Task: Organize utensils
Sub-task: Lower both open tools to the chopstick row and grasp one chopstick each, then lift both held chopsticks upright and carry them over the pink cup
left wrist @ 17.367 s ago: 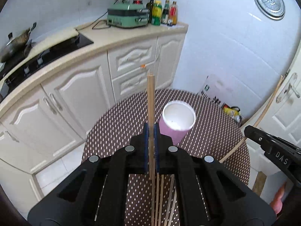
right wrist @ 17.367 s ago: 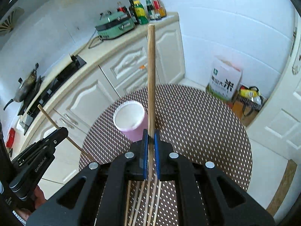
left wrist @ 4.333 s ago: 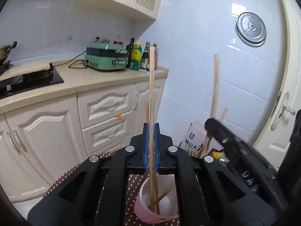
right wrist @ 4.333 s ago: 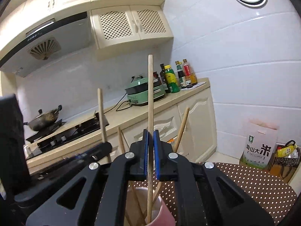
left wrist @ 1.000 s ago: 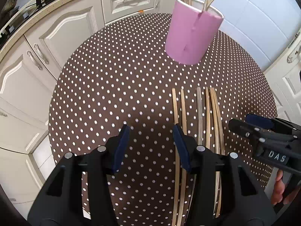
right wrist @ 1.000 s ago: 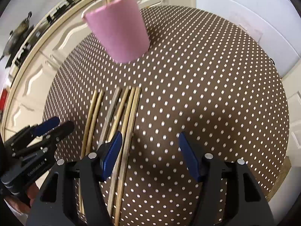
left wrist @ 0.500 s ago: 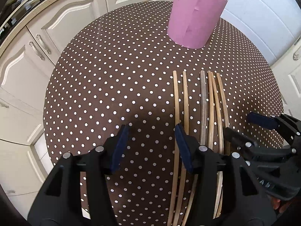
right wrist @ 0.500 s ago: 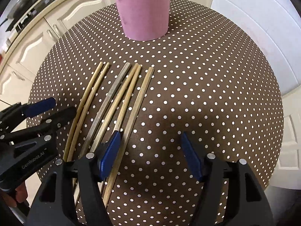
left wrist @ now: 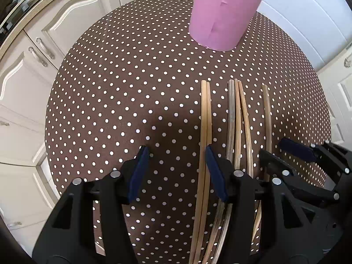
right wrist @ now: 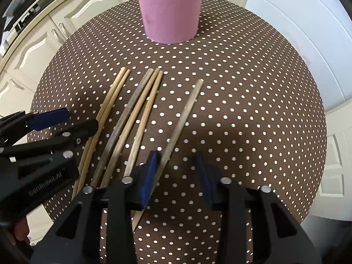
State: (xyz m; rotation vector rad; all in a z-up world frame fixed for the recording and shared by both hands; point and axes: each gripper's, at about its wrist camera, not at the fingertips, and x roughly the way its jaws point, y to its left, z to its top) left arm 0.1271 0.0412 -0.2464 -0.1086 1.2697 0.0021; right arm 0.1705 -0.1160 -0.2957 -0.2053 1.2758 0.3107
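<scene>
Six chopsticks lie side by side on the dotted tabletop (right wrist: pixel 253 88), tips toward the pink cup (right wrist: pixel 170 11) standing beyond them. The lone rightmost chopstick (right wrist: pixel 187 112) sits between the right gripper (right wrist: pixel 176 171) fingers, which are closing but not yet pinching it; centre it before the squeeze completes. The left gripper (left wrist: pixel 176 171) is about half open and holds nothing, its fingers straddling the leftmost pair (left wrist: pixel 205 114). Best to shift so that only one stick is caught.
</scene>
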